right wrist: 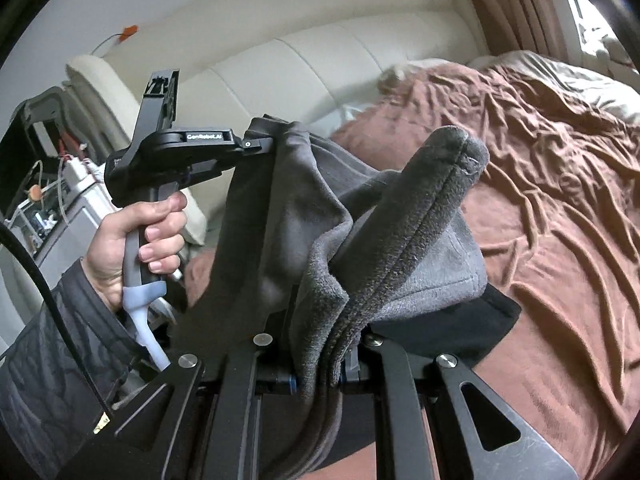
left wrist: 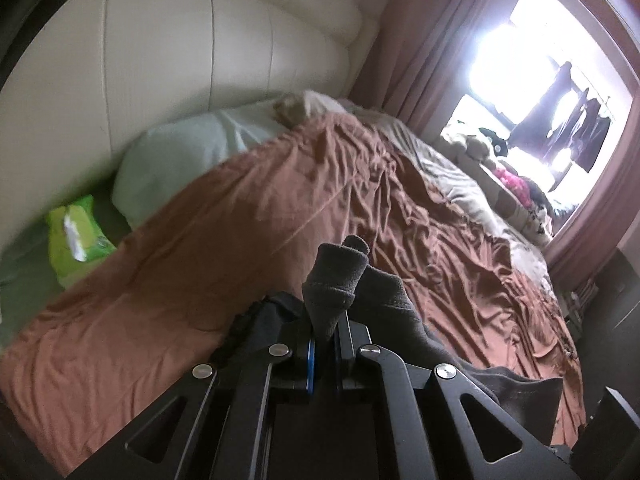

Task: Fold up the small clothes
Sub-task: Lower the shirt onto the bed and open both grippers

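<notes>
Green wipes pack (left wrist: 76,236) beside pale pillow (left wrist: 176,160); rumpled brown sheet (left wrist: 248,216); possibly toys by the window (left wrist: 532,80).

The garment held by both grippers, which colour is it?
Dark grey garment, clearest in the right wrist view.

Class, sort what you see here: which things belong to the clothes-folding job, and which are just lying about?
Part of the job:
grey fleece garment
left claw
right claw

Just lying about:
green wipes pack
white pillow
brown bedsheet
soft toys
</notes>
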The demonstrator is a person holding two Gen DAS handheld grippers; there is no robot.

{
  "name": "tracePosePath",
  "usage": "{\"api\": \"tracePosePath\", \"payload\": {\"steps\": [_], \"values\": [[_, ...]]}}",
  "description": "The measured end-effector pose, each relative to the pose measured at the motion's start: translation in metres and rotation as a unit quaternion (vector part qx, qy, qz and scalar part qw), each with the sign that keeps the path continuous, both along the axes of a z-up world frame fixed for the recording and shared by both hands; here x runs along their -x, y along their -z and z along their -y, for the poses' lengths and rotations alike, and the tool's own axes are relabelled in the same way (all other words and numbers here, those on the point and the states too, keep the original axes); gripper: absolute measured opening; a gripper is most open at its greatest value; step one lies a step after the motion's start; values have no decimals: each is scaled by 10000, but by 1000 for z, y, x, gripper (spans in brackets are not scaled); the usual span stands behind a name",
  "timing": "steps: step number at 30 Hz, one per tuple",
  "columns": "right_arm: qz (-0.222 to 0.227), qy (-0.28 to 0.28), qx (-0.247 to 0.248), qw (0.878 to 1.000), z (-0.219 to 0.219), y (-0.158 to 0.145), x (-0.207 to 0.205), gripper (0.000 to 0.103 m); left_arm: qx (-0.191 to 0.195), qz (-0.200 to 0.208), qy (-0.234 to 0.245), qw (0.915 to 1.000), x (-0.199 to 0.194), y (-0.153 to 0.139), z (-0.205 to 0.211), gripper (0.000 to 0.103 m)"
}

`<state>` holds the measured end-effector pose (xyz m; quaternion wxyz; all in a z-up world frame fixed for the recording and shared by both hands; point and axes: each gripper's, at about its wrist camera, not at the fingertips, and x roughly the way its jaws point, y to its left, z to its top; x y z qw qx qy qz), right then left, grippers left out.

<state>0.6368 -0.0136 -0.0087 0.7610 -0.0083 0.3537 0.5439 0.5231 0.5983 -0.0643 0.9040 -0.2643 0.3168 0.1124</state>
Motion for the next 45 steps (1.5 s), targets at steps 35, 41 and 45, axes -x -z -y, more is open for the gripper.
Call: {"api": "tracePosePath", "payload": {"steps": [35,41,45], "values": [[-1643,466,-343,9847,-41,95,-29,13,-276,-1274,-93,9914,-9,63,8,51],[-2560,353,-588,9642,-21,105,-59,23,-368,-1426,100,9890,16,62,35,51],[-2713,423,-530,9601,-21,109,-76,23,-337,-1541,160,9874,32,69,49,51]]}}
